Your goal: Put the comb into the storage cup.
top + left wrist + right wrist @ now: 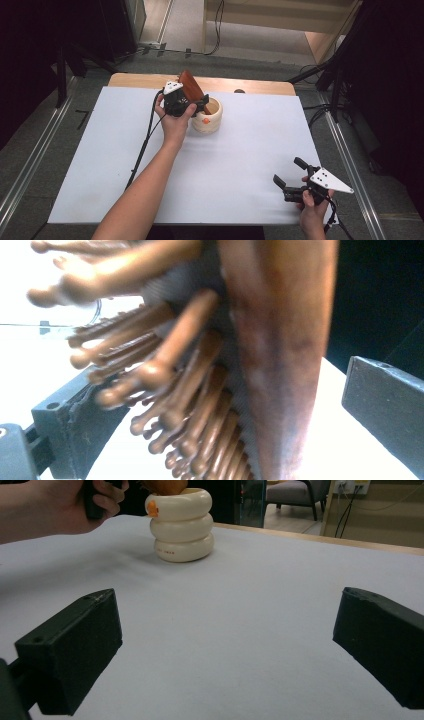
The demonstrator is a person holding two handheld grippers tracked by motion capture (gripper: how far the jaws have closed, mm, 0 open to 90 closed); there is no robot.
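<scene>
A brown wooden hairbrush (pixel 190 86) stands tilted with its lower end in a cream ringed cup (pixel 208 119) at the back of the table. My left gripper (pixel 199 103) sits at the brush, its jaws spread to either side. In the left gripper view the brush (pixel 280 350) and its bristles stand between the two black pads, and the right pad is clearly apart from it. My right gripper (pixel 288 171) rests open near the front right corner with nothing between its jaws. From the right gripper (pixel 225 645) view, the cup (pixel 181 527) stands far ahead.
A white sheet (pixel 240 150) covers the table, with a strip of wooden tabletop (pixel 250 86) behind the cup. Cables trail off the left gripper across the sheet. A chair (pixel 295 492) and dark stands lie beyond the far edge.
</scene>
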